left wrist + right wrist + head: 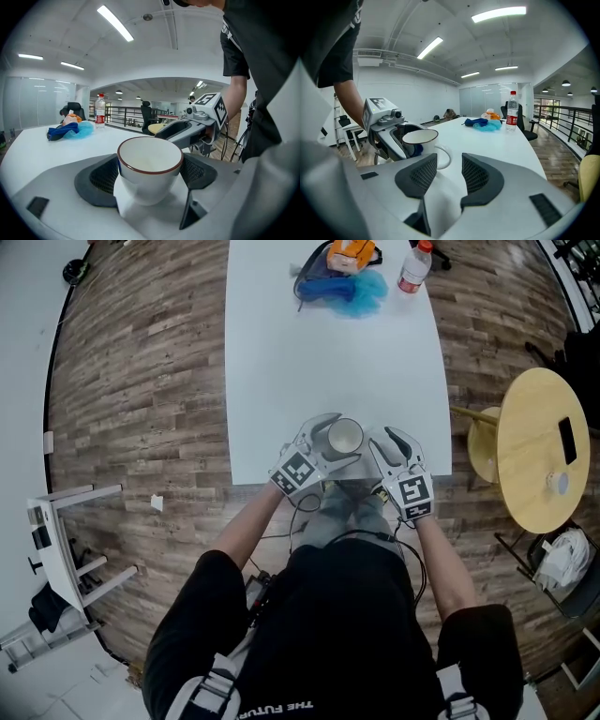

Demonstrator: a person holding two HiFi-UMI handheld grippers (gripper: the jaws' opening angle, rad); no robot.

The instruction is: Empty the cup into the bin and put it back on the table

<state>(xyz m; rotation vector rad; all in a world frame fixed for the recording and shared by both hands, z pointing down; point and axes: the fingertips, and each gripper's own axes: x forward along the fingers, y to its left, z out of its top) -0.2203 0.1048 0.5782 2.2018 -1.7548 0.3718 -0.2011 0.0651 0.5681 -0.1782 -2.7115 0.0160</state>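
The white tabletop [281,381] takes up most of the head view, with the person standing at the middle of its near edge. Off its right edge, apart from it, is a round wooden side table [525,418] with a dark phone [567,439] lying on it.

The left gripper [333,442] reaches in over the near edge. Its jaws are closed on the cup, one ribbed pad [104,176] against each side of the bowl. The right gripper [386,444] is just beside it at the same edge. Its jaws stand apart with only bare tabletop between them, and the two grippers angle in toward each other.

At the far edge, toward the far right corner, lies a blue heap [352,289] with an orange thing [352,253] on its far side. Just right of it, near that corner, stands a clear bottle [413,268] with a red cap and a red label.

The cup [150,161] is upright at the middle of the near edge, well apart from the things at the far edge. It is white with a dark red rim, and its inside looks empty. Its handle [444,157] points toward the right gripper and lies just ahead of that gripper's left jaw without touching it. Whether the cup's base rests on the tabletop cannot be told, because the jaws hide it.
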